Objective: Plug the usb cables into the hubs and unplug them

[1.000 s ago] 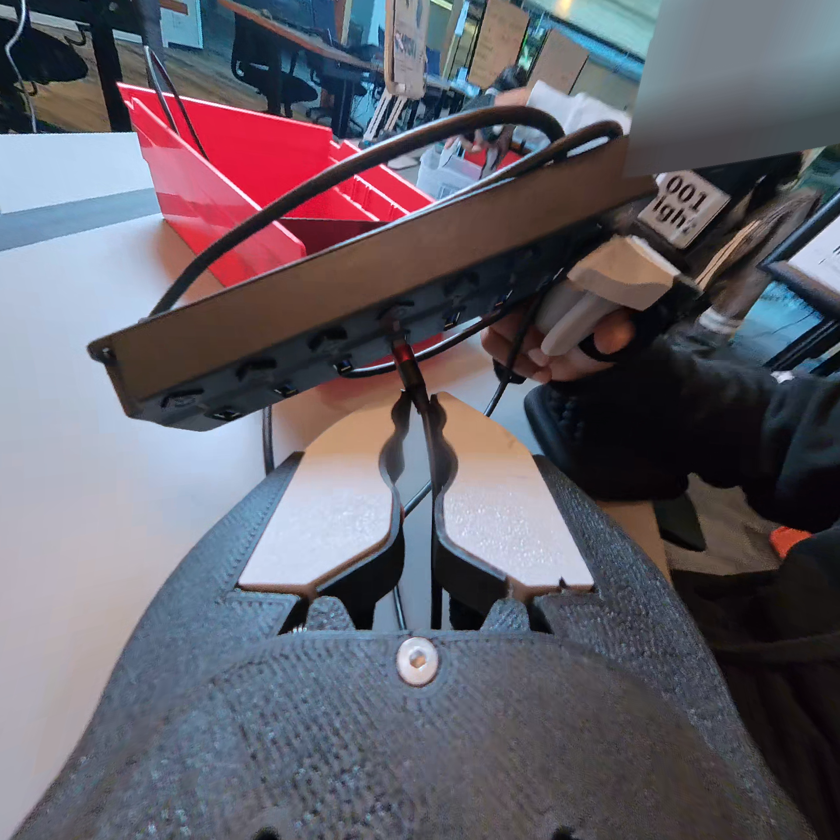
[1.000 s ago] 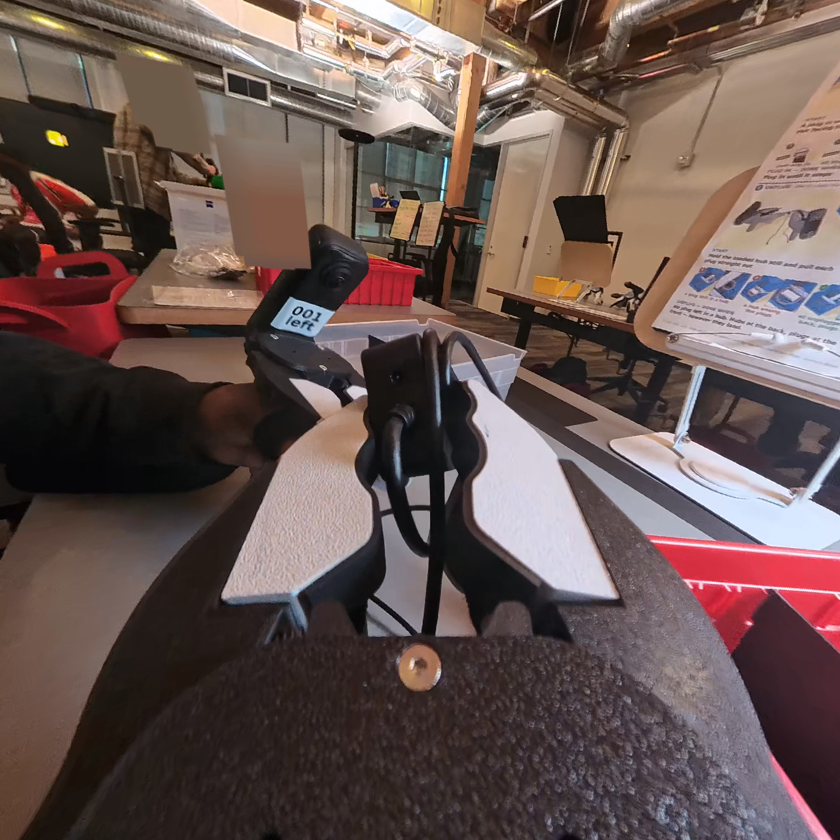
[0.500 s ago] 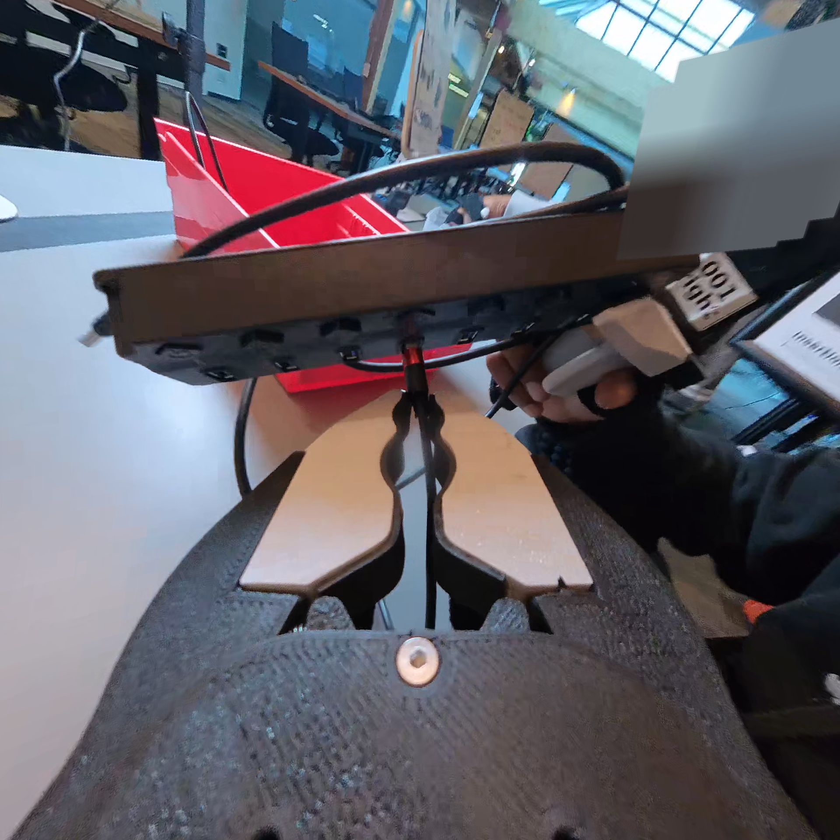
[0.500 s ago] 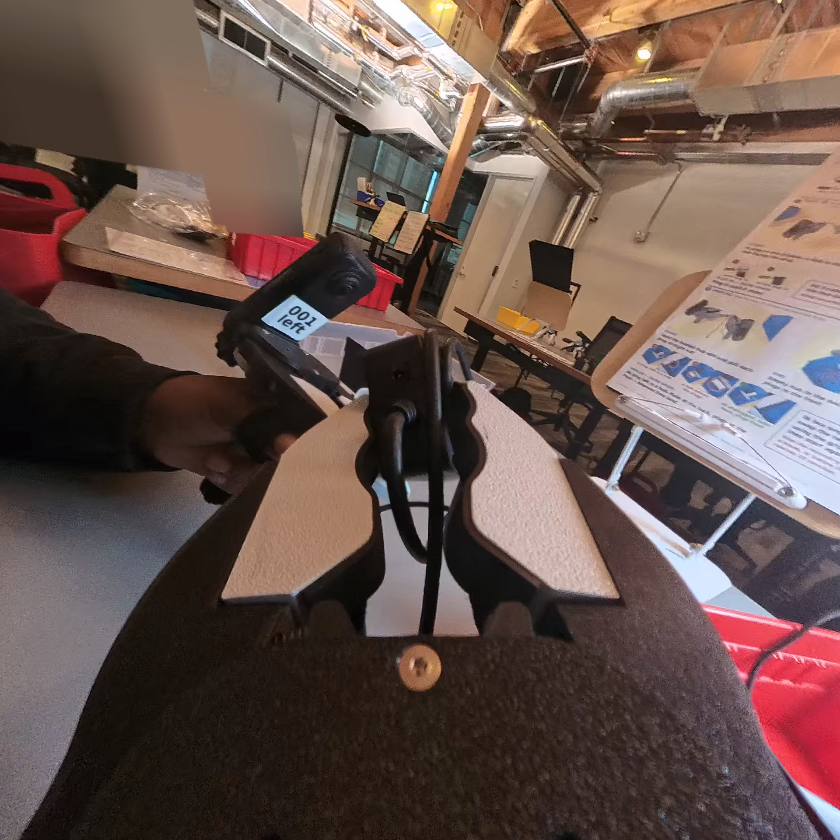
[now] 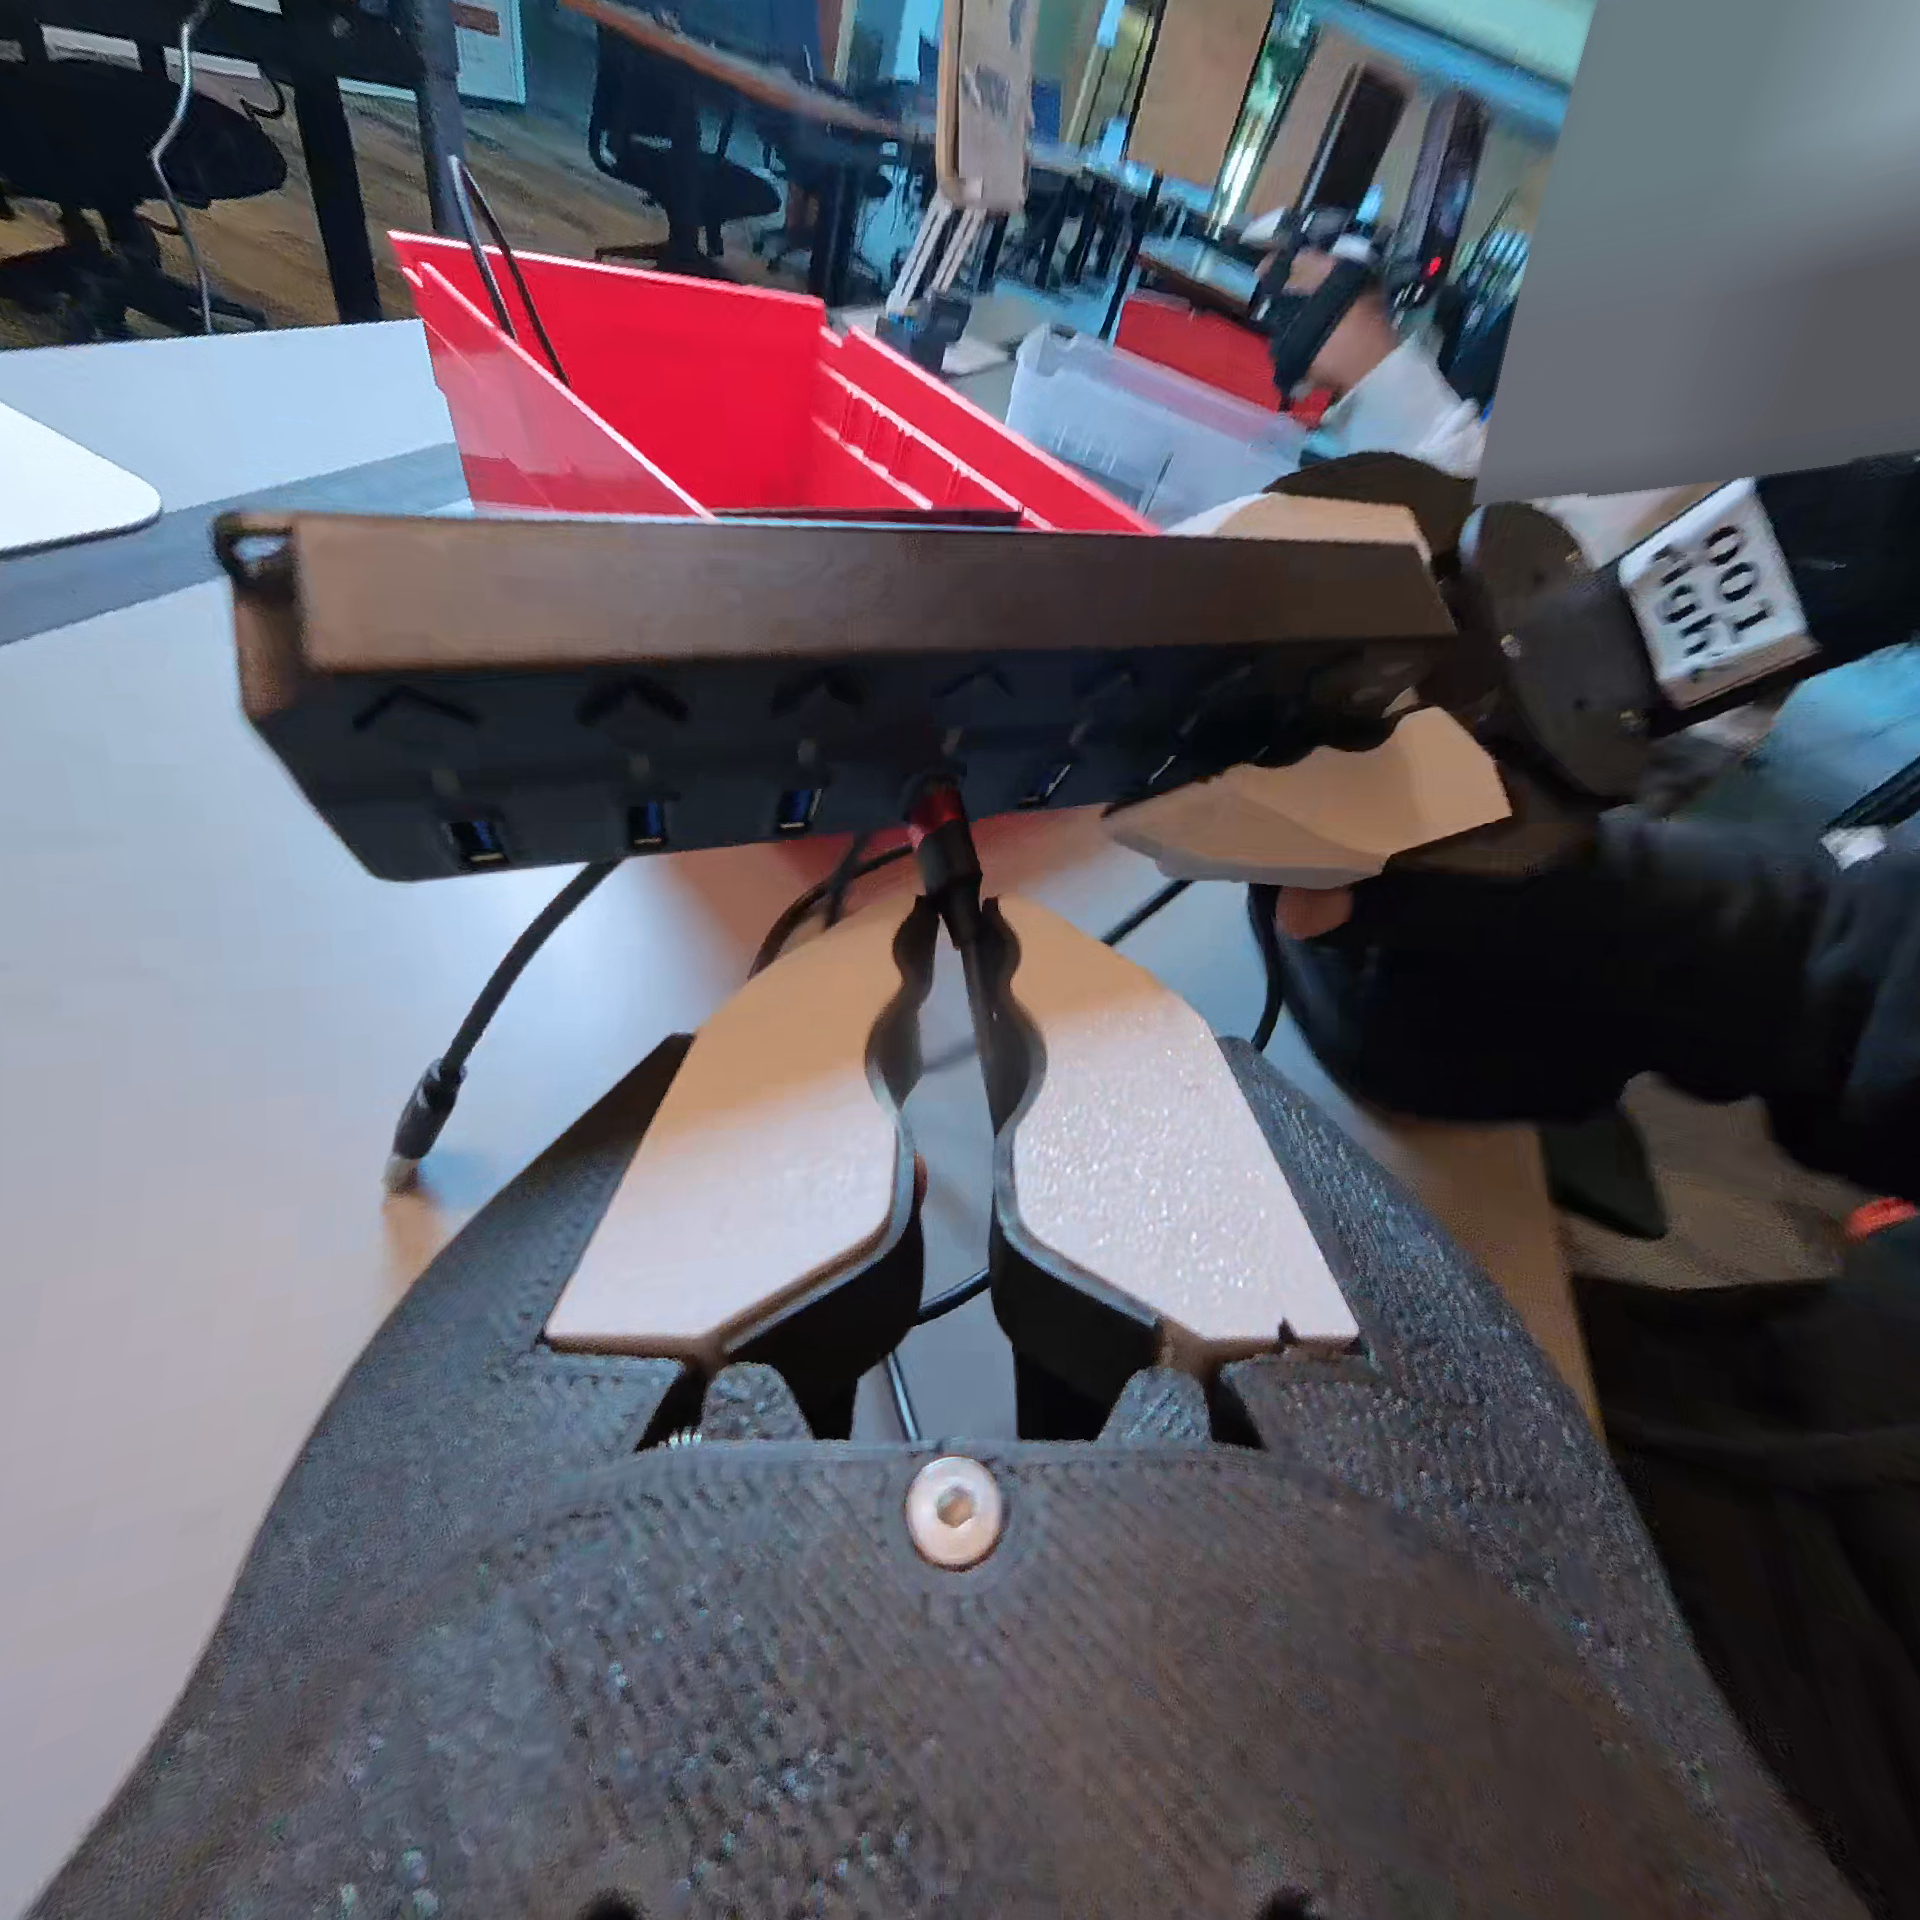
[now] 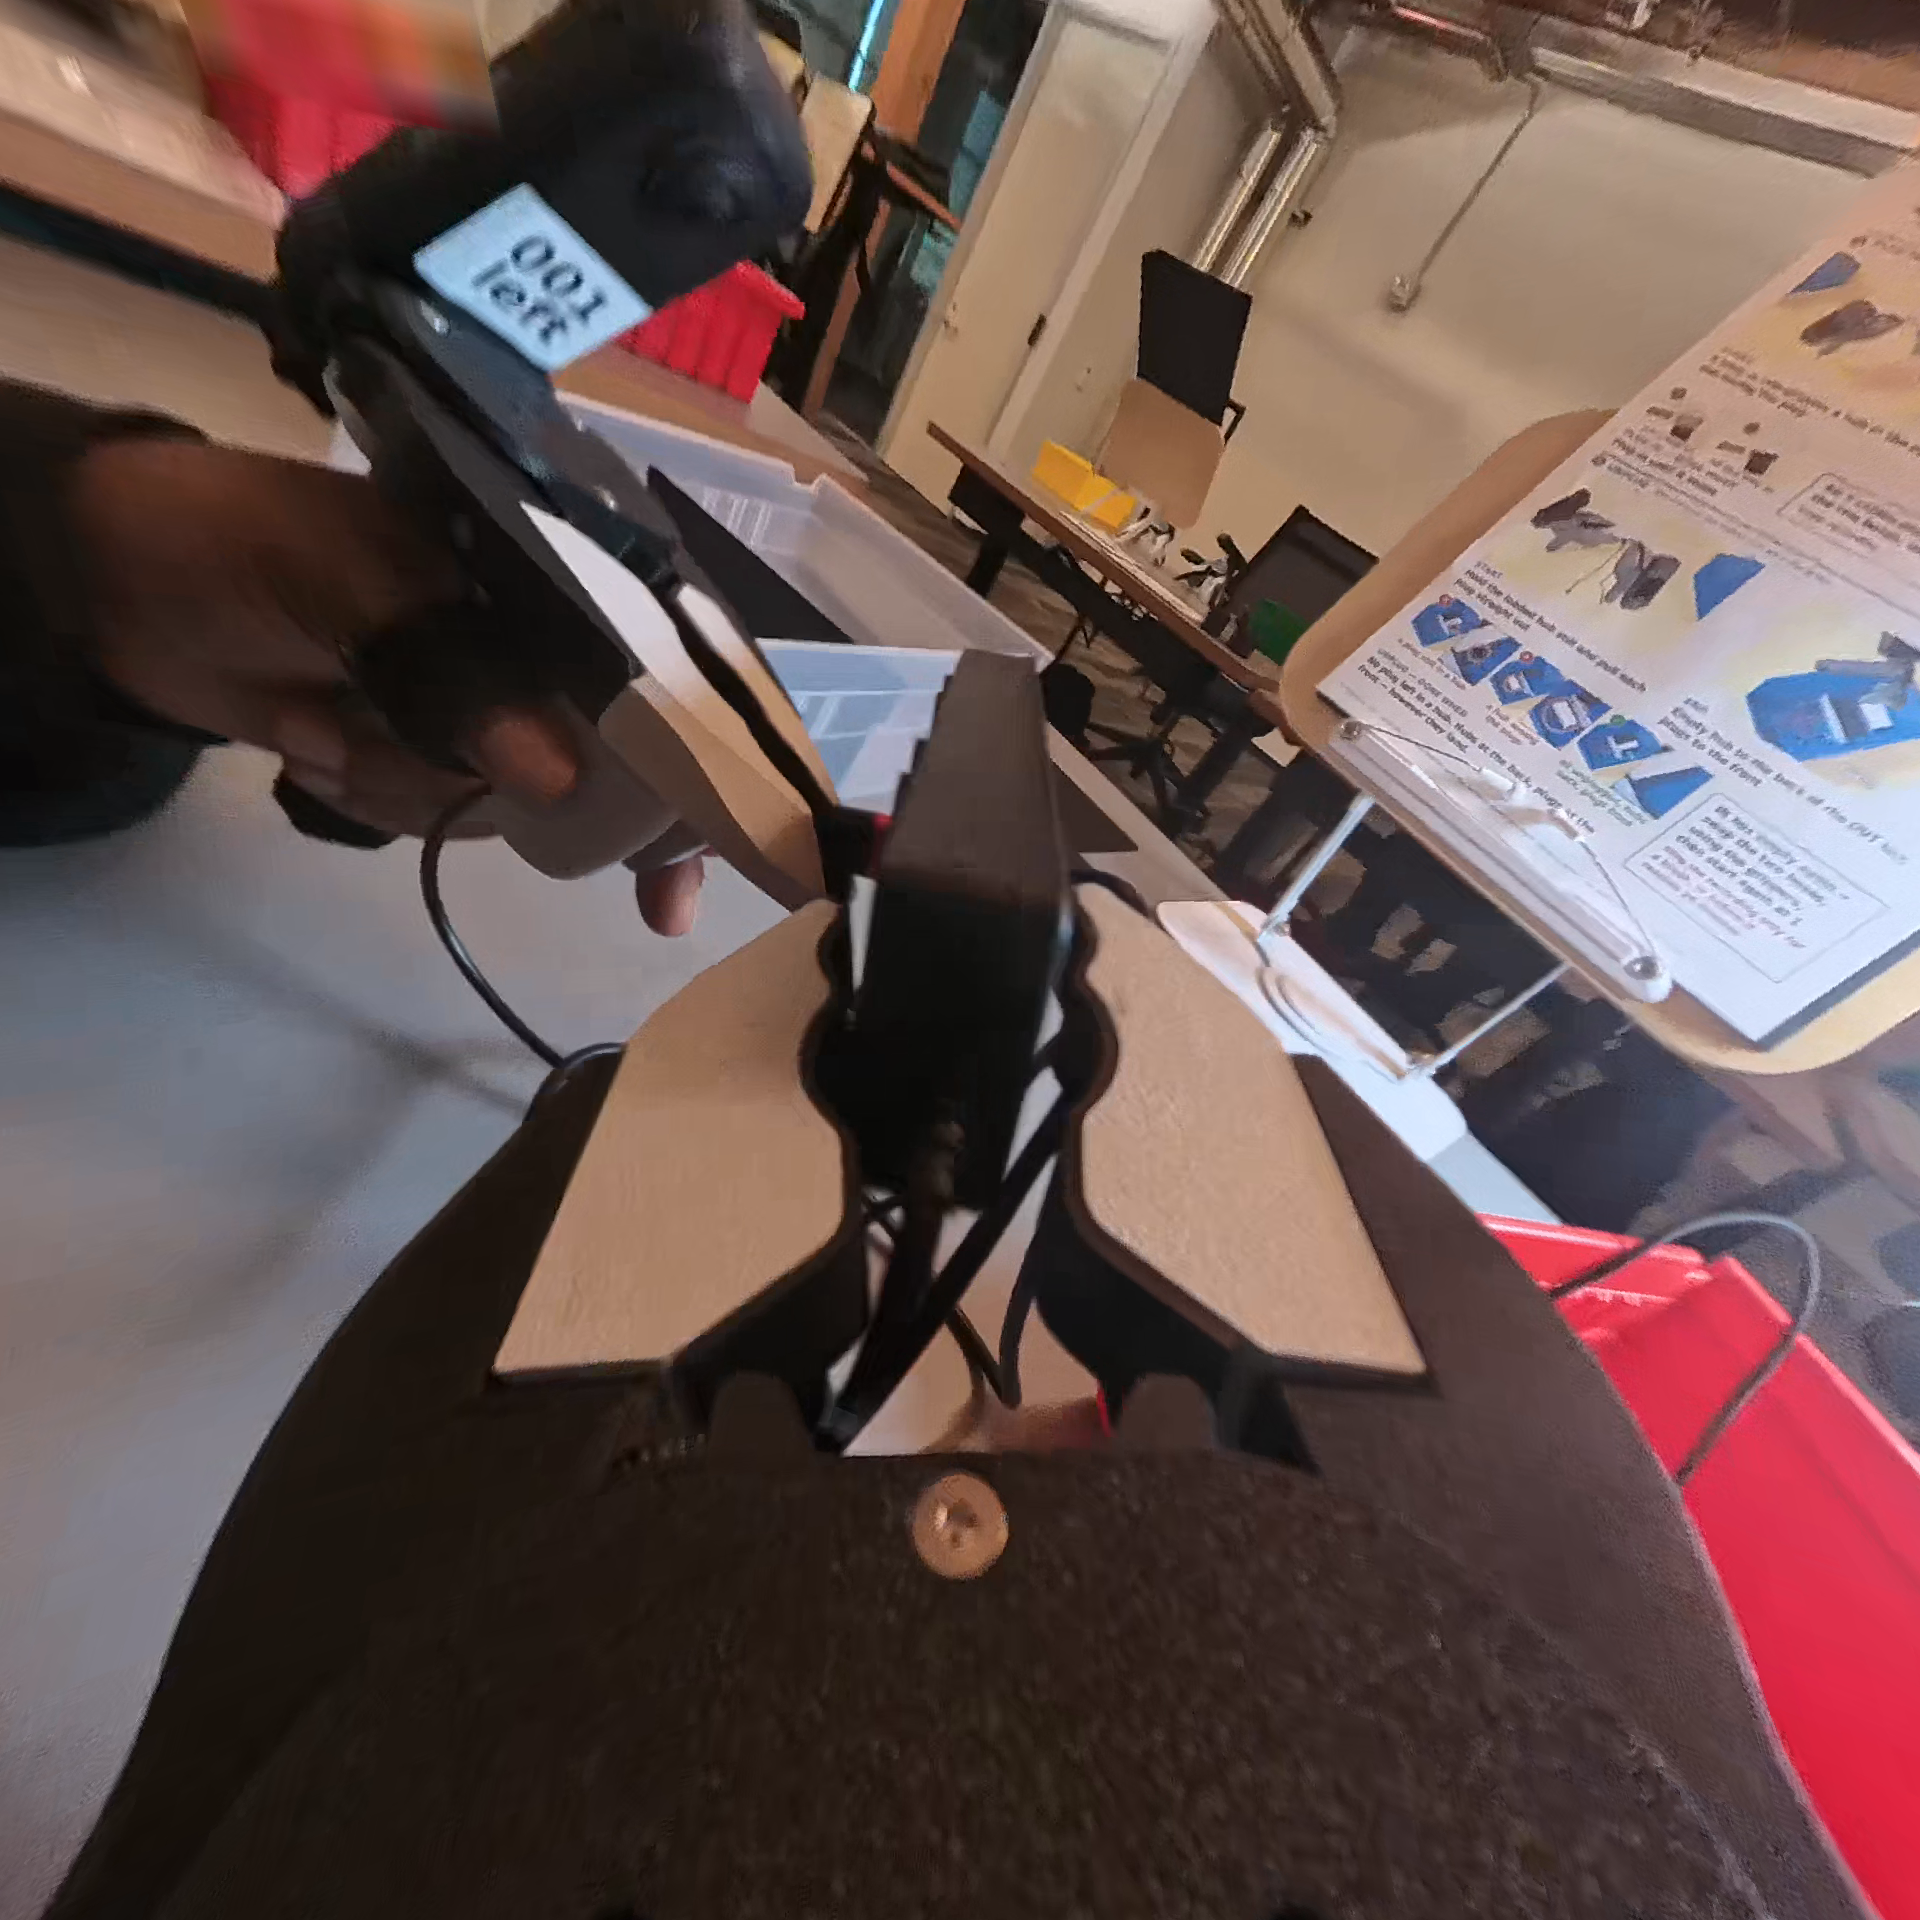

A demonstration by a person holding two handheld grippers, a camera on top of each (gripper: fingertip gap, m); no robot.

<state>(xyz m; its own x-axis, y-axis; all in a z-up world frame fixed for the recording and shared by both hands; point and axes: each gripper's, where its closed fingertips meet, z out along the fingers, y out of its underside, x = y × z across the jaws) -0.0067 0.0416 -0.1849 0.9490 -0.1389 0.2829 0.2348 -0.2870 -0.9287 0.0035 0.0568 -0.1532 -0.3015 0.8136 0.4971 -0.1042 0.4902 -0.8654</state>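
One plug is sitting in the black USB hub [image 5: 831, 665], so at least one insertion looks done; whether it is going in or about to come out cannot be told. Three blue ports [image 5: 649, 826] to the left of that plug are standing empty, and a loose cable end [image 5: 421, 1127] is lying on the white table [image 5: 156, 935], left of the left jaws, so by my reading more plugging and unplugging is left.

The left gripper [image 5: 956, 920] is pointing straight at the hub's port face, its jaws closed down to a narrow slit and pinching the black USB cable [image 5: 982, 1018] just behind its red-collared plug [image 5: 940, 831], which is directly ahead of the fingertips.

The right gripper [image 6: 951, 997] is gripping the hub's end, its jaws partly closed around the black body, which is standing between them and reaching forward beyond the tips. In the left wrist view its pale fingers [image 5: 1309, 821] are clamping the hub's right end, holding the bar level above the table. A red bin [image 5: 727, 416] is sitting beyond the hub.
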